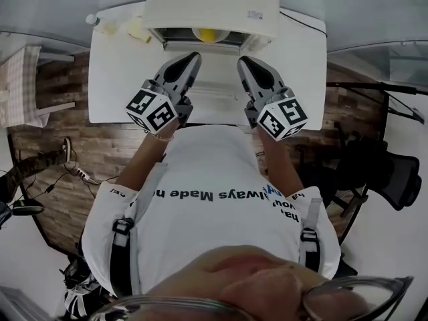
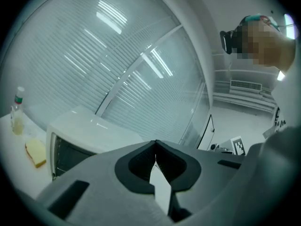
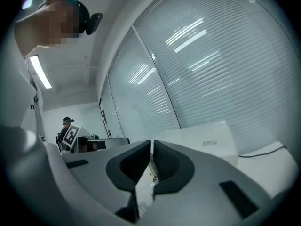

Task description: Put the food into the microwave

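A white microwave (image 1: pixel 210 5) stands at the far edge of the white table (image 1: pixel 114 79). Something yellow and round (image 1: pixel 208 35) shows in the microwave's dark front; I cannot tell whether the door is open. A pale yellow piece of food (image 1: pixel 138 31) lies on the table left of the microwave and appears as a bread-like slice (image 2: pixel 36 153) in the left gripper view. My left gripper (image 1: pixel 195 59) and right gripper (image 1: pixel 244 62) hover side by side before the microwave, tilted upward. Both are shut, nothing between the jaws. The left gripper view shows the microwave (image 2: pixel 89 131), as does the right gripper view (image 3: pixel 207 140).
A small bottle (image 1: pixel 93 22) with pale liquid stands at the table's far left corner, beside the food. A dark cable (image 1: pixel 304 22) runs over the table right of the microwave. A black office chair (image 1: pixel 388 172) stands on the right, cables (image 1: pixel 67 169) lie on the wooden floor at left.
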